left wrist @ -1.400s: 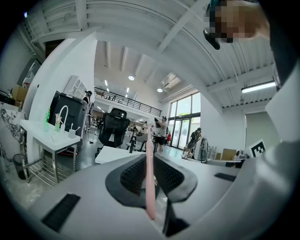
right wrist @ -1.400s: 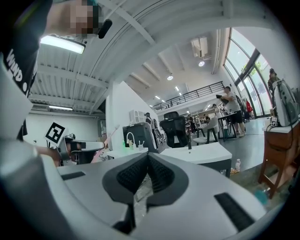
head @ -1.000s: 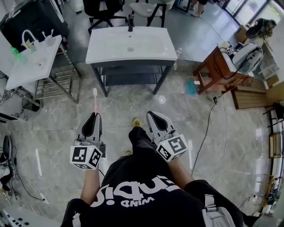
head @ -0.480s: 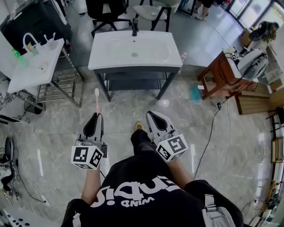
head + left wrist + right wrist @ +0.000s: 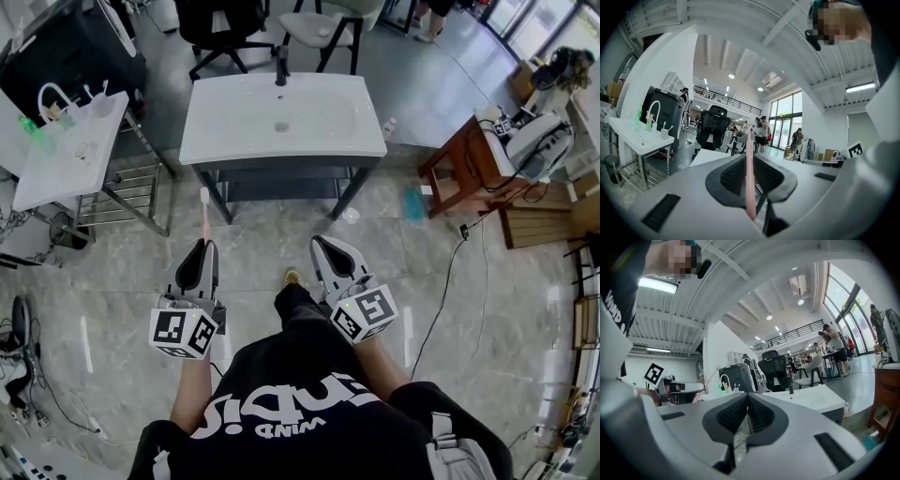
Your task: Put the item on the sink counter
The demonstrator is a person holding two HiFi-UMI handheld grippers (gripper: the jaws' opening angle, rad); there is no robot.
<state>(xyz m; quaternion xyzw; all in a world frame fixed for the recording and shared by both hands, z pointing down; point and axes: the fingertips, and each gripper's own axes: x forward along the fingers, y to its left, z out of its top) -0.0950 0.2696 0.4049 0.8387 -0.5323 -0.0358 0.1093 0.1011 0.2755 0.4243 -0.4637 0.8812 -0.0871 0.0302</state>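
Carrying step: the left gripper (image 5: 201,248) jaws pinch a pink toothbrush (image 5: 202,214), the right gripper (image 5: 324,247) jaws are pressed together empty, and the sink table (image 5: 217,127) lies well ahead, so next comes stepping closer to lay it there.

Bright, even light throughout: daylight plus ceiling strips. Head view is sharp w/ strong fisheye bend at the edges; glossy floor (image 5: 122,281) carries pale streak reflections, and the white sink counter (image 5: 281,117) is nearly blown out, w/ soft shadow beneath. Both gripper views curve heavily, w/ black vignette corners. Tall windows (image 5: 787,117) glare, and a strip light (image 5: 656,285) flares. Nearest foreground is soft, bkgd fairly crisp.
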